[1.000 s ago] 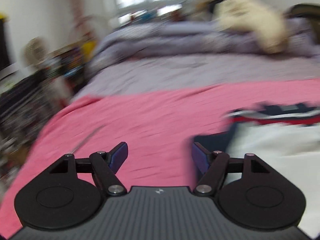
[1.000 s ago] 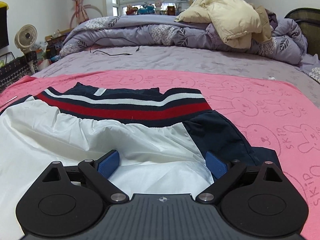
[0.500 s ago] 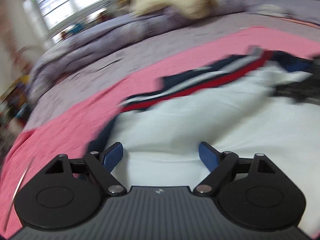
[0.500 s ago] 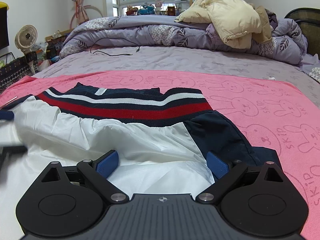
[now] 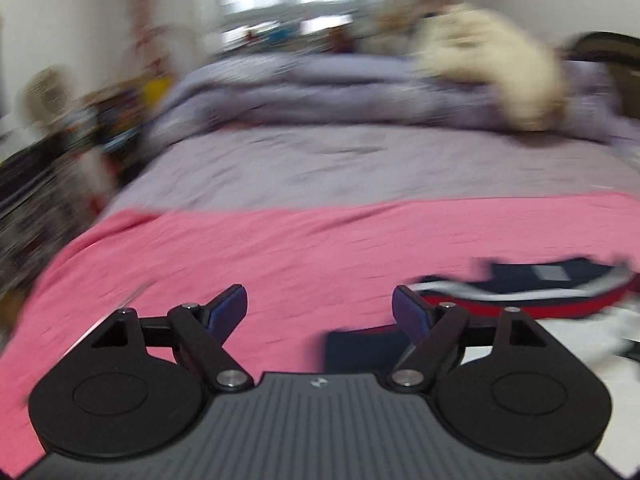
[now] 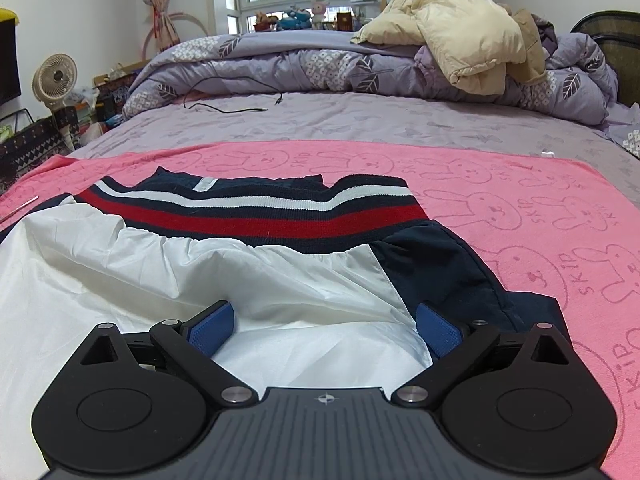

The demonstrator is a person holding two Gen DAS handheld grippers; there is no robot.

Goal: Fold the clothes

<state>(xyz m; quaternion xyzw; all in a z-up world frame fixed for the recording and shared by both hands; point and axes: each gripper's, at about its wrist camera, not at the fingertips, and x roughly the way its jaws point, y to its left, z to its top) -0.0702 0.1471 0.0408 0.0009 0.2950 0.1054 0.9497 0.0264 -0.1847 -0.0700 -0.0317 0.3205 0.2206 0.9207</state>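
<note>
Looking along my right gripper (image 6: pixel 322 326), I see its blue fingers spread wide apart, holding nothing, poised low over the white panel of the jacket (image 6: pixel 192 256). That jacket lies flat on the pink towel (image 6: pixel 520 208) spread across the near part of the bed (image 6: pixel 360 120). Its striped navy, white and red knit band (image 6: pixel 256 214) faces the far edge of the towel and runs left to right; the white body spreads toward me and off to the left, and a navy section sits at the right side. My left gripper (image 5: pixel 320 310) is also spread apart and empty, over bare pink towel near the towel's left edge, with the jacket's left end just beside its right finger. The left view is motion-blurred. A cream padded coat (image 6: pixel 460 36) is heaped on the purple duvet (image 6: pixel 320 64) at the far end.
</note>
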